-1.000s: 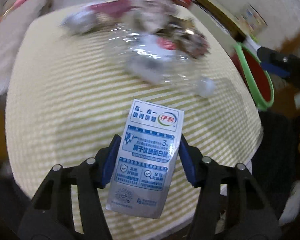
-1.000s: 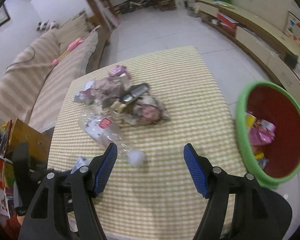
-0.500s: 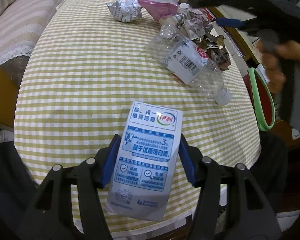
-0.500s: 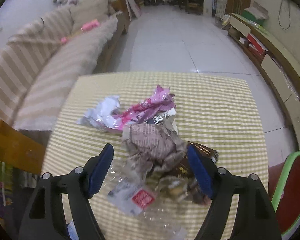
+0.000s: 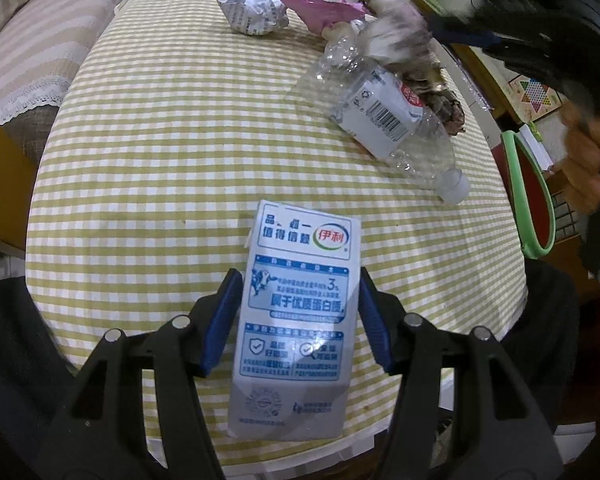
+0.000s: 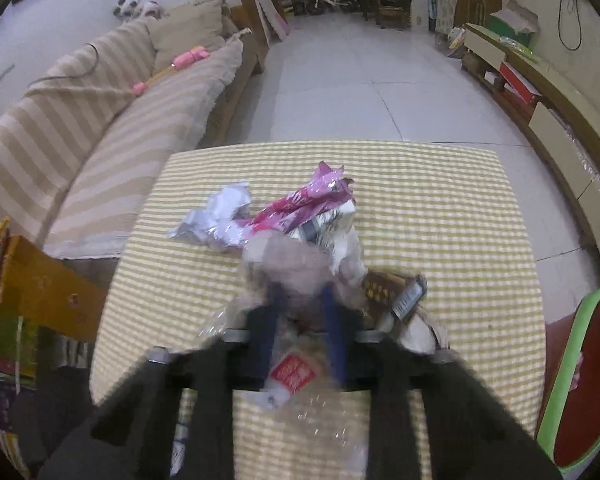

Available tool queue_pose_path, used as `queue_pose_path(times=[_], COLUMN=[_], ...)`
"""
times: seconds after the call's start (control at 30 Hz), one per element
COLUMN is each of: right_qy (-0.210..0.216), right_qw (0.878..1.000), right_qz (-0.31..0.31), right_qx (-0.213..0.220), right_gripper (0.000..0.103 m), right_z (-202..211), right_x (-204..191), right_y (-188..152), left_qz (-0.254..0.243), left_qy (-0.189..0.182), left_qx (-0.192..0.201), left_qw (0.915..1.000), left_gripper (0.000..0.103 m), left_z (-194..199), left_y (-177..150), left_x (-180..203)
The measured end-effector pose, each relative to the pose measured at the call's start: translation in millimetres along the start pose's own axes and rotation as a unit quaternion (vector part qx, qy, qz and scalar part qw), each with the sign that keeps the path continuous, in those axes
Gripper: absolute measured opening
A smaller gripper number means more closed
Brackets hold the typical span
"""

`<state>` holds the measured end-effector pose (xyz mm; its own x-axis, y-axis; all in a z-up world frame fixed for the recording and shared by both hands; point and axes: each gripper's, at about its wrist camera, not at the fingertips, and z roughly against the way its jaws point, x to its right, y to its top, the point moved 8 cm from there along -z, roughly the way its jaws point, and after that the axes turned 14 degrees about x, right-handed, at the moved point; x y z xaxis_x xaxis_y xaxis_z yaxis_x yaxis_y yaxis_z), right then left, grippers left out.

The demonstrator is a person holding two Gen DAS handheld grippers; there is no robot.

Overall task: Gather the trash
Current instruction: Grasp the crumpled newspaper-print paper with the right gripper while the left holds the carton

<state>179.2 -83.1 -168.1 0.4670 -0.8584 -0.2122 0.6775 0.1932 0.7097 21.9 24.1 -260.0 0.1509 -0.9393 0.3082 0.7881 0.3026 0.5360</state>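
Left tongs (image 5: 300,320) are gripping the milk carton (image 5: 298,320) over the checked counter's (image 5: 160,140) near edge. Further right, the plastic bottle (image 5: 384,120) is lying beside the crumpled wrappers (image 6: 296,264), where the right tongs (image 6: 300,304) are clamping them, blurred.

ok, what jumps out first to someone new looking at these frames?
The blue-and-white milk carton clamped in the left hand-held gripper, low over the near edge of the checked tablecloth. Next, the right hand-held gripper, blurred, closed on a crumpled wrapper atop the trash pile mid-table.
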Motion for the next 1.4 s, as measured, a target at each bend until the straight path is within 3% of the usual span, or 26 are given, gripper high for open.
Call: queue_pose_path(times=[0.13,0.23,0.27,0.3,0.37,0.43,0.5,0.63,0.7,0.83,0.87,0.9,1.0,1.4], right_qy=[0.016,0.017,0.015,0.011,0.001,-0.001,-0.004,-0.016,-0.026,-0.028,-0.025,-0.025,-0.020,0.012], right_qw=[1.000,1.000,1.000,1.000,1.000,1.000,0.999,0.999,0.999,0.998,0.998,0.997,0.998,0.999], right_qz=[-0.008,-0.012,-0.009,-0.003,0.012,0.023,0.033,0.044,0.045,0.033,0.029,0.028,0.027,-0.001], right_qx=[0.003,0.006,0.008,0.011,0.020,0.017,0.004,-0.009,-0.015,-0.050,-0.058,-0.060,-0.055,0.030], right_gripper=[0.000,0.006,0.013,0.028,0.050,0.054,0.066,0.070,0.078,0.078,0.072,0.058,0.041,0.038], right_z=[19.8,25.7,26.7,27.0,26.0,19.8,7.3,-19.9,-33.4,-58.3,-62.1,-62.8,-56.1,31.0], right_x=[-4.4,-6.2,-6.7,-7.6,-10.5,-13.9,-17.4,-19.2,-17.7,-14.9,-14.6,-13.8,-11.5,-14.8], right_y=[-6.8,-6.4,-5.0,-2.6,3.4,5.5,5.5,7.5,9.2,2.5,-0.4,-1.8,-3.9,2.6], left_qz=[0.004,0.008,0.009,0.008,0.003,0.002,0.004,0.006,0.006,0.008,0.009,0.010,0.010,0.018], left_qy=[-0.001,-0.001,-0.001,-0.001,0.001,0.002,0.000,-0.002,-0.002,-0.005,-0.006,-0.006,-0.008,0.001], left_qx=[0.003,0.005,0.005,0.005,0.005,0.005,0.005,0.004,0.003,0.001,0.001,0.001,0.002,0.011], left_qw=[1.0000,1.0000,0.9999,1.0000,1.0000,1.0000,1.0000,1.0000,1.0000,1.0000,0.9999,0.9999,0.9999,0.9998], left_gripper=[0.055,0.055,0.055,0.055,0.055,0.055,0.055,0.055,0.056,0.057,0.057,0.057,0.057,0.057], left_z=[-0.4,0.5,0.1,0.9,0.8,1.2,1.2,0.1,-0.2,-2.4,-2.1,-2.4,-2.4,1.4], left_y=[0.6,0.6,0.4,1.0,0.4,-0.2,-0.2,-1.2,-1.6,-3.9,-5.0,-5.6,-6.1,-2.7], left_x=[1.4,-0.5,-0.9,-2.3,-2.1,-2.0,-2.0,-0.8,-1.9,-1.0,-0.1,0.1,-0.3,-4.3])
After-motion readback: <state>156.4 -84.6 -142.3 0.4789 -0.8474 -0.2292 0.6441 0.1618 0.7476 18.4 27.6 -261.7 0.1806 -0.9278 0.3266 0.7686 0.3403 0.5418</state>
